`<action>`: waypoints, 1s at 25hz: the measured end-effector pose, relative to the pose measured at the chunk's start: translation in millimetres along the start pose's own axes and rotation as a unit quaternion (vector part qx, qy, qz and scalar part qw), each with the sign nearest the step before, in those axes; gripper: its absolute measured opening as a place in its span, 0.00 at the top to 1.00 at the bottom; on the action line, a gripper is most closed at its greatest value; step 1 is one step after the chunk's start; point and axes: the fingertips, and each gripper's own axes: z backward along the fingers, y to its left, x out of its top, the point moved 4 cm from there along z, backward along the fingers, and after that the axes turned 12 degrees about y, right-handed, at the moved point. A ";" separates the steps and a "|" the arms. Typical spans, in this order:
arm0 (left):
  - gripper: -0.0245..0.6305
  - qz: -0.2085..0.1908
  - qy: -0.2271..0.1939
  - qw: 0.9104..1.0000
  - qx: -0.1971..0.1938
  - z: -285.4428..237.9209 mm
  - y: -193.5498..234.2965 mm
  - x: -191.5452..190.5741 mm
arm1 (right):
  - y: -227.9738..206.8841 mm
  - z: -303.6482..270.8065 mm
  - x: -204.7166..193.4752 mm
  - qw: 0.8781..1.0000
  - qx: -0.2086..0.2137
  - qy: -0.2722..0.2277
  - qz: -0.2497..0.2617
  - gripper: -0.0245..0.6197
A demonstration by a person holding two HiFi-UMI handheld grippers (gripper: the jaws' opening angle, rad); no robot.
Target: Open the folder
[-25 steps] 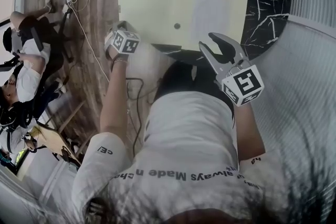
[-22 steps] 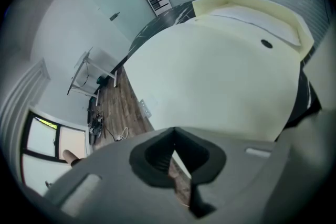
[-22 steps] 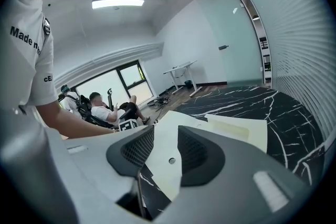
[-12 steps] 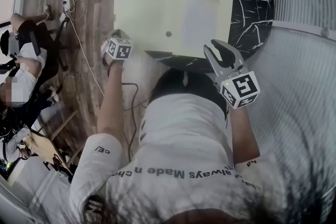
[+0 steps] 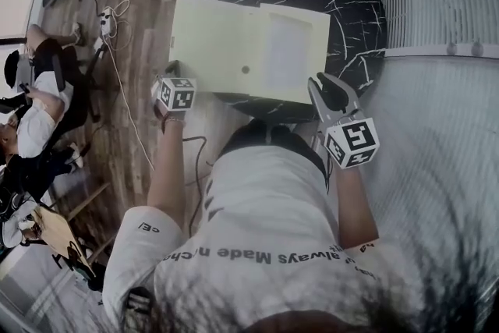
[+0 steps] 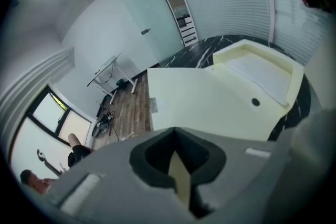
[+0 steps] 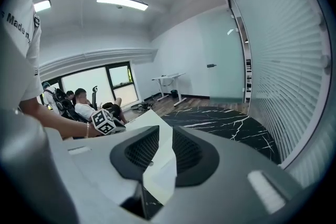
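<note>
A pale yellow folder lies open and flat on the round black marble table, its right half a shallow tray with a small dark stud near the fold. My left gripper hovers off the folder's near left corner; its jaws look shut with nothing held, and the folder lies ahead. My right gripper hangs at the table's near right edge. Its jaws have just been closing, a narrow gap remains, and nothing is between them.
Seated people and a power strip with cables are on the wooden floor at the left. Ribbed white blinds run along the right side. A white desk stands far across the room.
Both grippers have risen and drawn back from the folder toward the person. The left one has left the folder's near left corner. The right jaws have narrowed.
</note>
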 end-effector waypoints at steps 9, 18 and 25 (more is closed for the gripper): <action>0.96 0.041 -0.063 0.997 -0.014 65.2 -12.3 24.5 | 3.9 39.1 20.0 0.999 -0.028 -0.030 0.006 0.86; 0.96 0.055 -0.142 0.988 -0.041 140.8 -29.2 60.1 | 10.6 79.4 39.5 0.997 -0.048 -0.056 0.012 0.89; 0.96 0.052 -0.254 0.959 -0.111 242.3 -56.2 108.6 | 29.4 115.1 68.3 0.994 -0.056 -0.086 0.042 0.90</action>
